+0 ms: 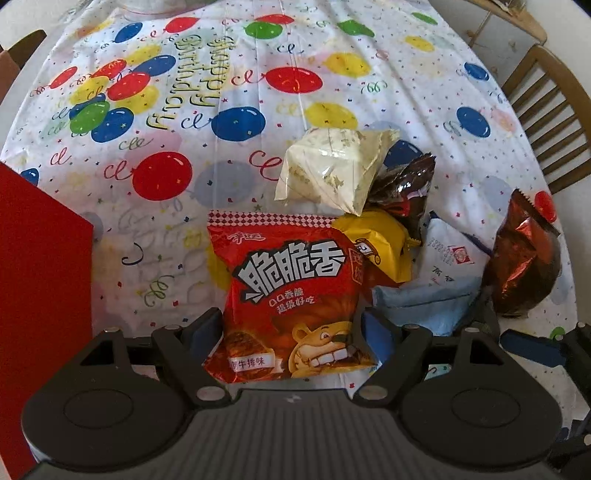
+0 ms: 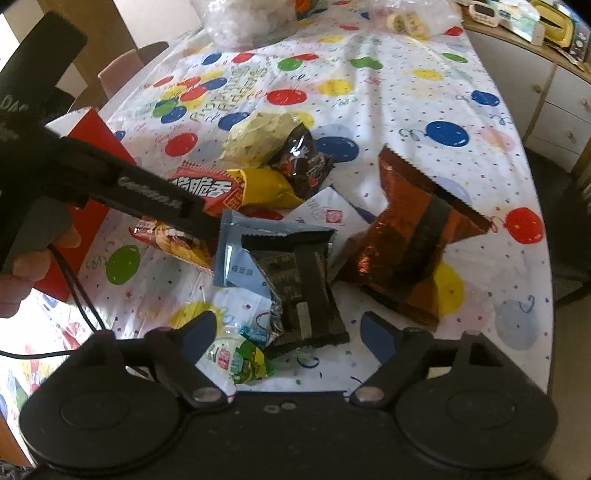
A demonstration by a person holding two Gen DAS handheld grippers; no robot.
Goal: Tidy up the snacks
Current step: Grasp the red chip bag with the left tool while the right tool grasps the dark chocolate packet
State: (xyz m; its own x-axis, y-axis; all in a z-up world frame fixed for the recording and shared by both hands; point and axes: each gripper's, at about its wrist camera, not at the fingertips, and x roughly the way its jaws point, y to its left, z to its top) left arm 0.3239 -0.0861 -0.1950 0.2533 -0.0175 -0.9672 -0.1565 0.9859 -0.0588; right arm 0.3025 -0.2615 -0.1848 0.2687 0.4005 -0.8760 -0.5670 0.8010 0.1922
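Red box cut off by the left edge of the left wrist view, with its top and far side out of sight. Pale blue packet half buried under the yellow packet and behind the left tool, print too small to read. Clutter on the side cabinet clipped by the frame's top corner, too small to identify.

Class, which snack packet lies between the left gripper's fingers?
The red packet with the cartoon bear: it alone sits between the left gripper's open fingers; the other packets lie beyond.
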